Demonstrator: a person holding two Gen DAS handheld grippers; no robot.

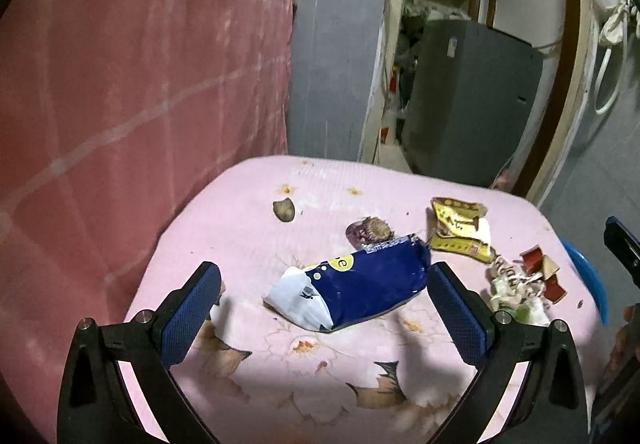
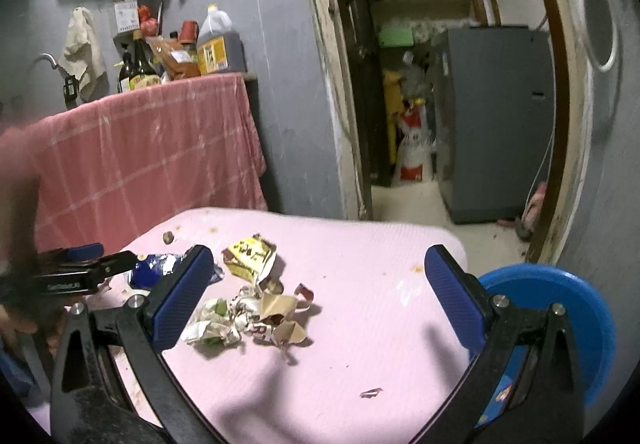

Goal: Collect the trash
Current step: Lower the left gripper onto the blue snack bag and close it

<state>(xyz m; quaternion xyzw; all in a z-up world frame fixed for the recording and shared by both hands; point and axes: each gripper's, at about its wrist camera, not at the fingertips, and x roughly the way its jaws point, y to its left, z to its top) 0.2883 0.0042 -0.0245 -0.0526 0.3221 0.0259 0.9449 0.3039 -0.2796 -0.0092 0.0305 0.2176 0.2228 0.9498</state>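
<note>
A blue and white snack bag (image 1: 352,284) lies on the pink table (image 1: 248,236), between the fingers of my open left gripper (image 1: 324,284). A yellow wrapper (image 1: 460,228) and a heap of crumpled paper scraps (image 1: 520,284) lie to its right. In the right wrist view my right gripper (image 2: 316,276) is open and empty above the table (image 2: 380,284), with the scrap heap (image 2: 248,320) and yellow wrapper (image 2: 250,256) by its left finger. The blue bag (image 2: 156,268) shows partly behind that finger.
A blue round bin (image 2: 560,308) stands at the table's right edge. A cabinet draped in red checked cloth (image 2: 152,148) with bottles on top is to the left. A doorway with a grey appliance (image 2: 496,116) is behind. A small brown scrap (image 1: 284,210) lies farther back.
</note>
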